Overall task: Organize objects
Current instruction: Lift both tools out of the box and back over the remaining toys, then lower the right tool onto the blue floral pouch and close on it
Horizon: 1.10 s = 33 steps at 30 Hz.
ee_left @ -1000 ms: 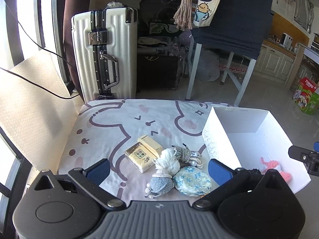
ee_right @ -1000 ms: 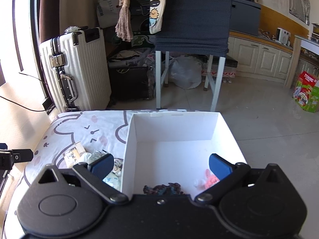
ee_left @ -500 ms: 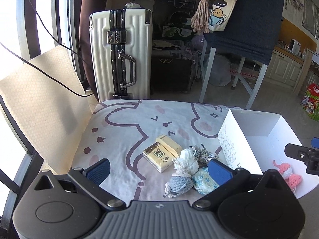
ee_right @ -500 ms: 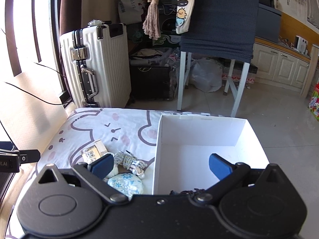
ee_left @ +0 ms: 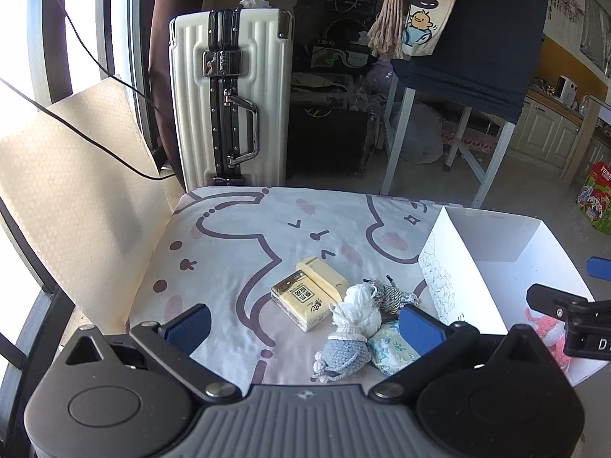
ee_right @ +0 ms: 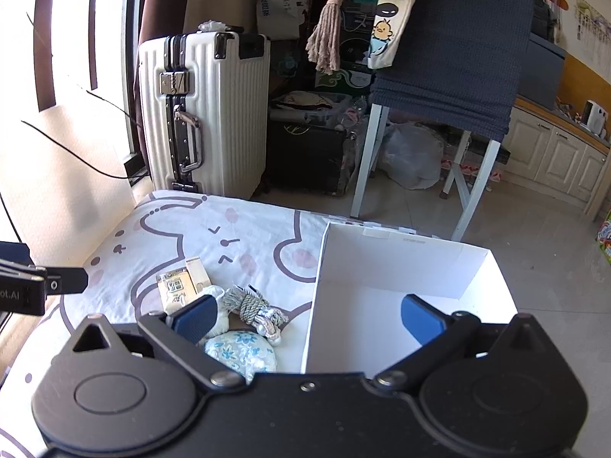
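While both tools [ee_left: 303, 324] [ee_right: 307, 318] gape empty, white box [ee_right: 385, 263] flanks clutter; suitcase [ee_left: 229, 99] behind.

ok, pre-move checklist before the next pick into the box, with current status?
1. Left gripper open and empty: ok.
2. Right gripper open and empty: ok.
3. Items left to pick: tissue packs, white-and-blue knitted toy, floral pouch, rope bundle all on the cloth, outside the box: ok.
4. Items separated for a clean grasp: toy, pouch and rope touch each other: not ok.
5. White box upright, open, room inside: ok.
6. Pink knitted item already in the box: ok.
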Tool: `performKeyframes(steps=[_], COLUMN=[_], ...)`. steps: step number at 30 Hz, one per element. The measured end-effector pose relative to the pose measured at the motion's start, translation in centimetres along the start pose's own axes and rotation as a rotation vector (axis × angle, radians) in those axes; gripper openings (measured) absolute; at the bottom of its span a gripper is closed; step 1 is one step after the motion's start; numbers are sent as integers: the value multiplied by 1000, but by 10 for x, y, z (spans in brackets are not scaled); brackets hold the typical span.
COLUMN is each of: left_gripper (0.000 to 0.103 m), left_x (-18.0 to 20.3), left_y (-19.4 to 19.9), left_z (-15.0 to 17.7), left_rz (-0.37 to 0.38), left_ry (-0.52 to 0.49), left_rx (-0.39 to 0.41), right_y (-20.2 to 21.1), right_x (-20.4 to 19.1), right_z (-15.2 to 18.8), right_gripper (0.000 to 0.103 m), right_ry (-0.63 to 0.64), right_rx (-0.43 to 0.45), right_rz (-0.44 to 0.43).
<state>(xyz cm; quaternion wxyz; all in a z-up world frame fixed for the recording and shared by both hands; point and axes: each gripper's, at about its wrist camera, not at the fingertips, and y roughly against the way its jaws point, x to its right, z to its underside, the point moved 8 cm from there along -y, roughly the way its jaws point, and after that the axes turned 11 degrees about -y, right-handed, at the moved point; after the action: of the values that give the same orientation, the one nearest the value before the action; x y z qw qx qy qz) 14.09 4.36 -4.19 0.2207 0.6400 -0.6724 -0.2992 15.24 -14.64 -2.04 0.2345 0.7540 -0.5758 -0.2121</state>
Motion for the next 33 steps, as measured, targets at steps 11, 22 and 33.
performKeyframes(steps=[11, 22, 33], left_gripper=[103, 94, 75], left_x=[-9, 7, 27], left_y=[-36, -67, -109], left_z=[13, 9, 20], left_rz=[-14, 95, 200], left_ry=[106, 152, 136], left_rx=[-127, -188, -330], right_y=[-28, -64, -100], right_x=[-50, -94, -109], right_z=[33, 104, 174], right_gripper=[103, 90, 65], right_ry=[429, 871, 1283], right_rx=[1, -32, -58], right_rz=[41, 95, 188])
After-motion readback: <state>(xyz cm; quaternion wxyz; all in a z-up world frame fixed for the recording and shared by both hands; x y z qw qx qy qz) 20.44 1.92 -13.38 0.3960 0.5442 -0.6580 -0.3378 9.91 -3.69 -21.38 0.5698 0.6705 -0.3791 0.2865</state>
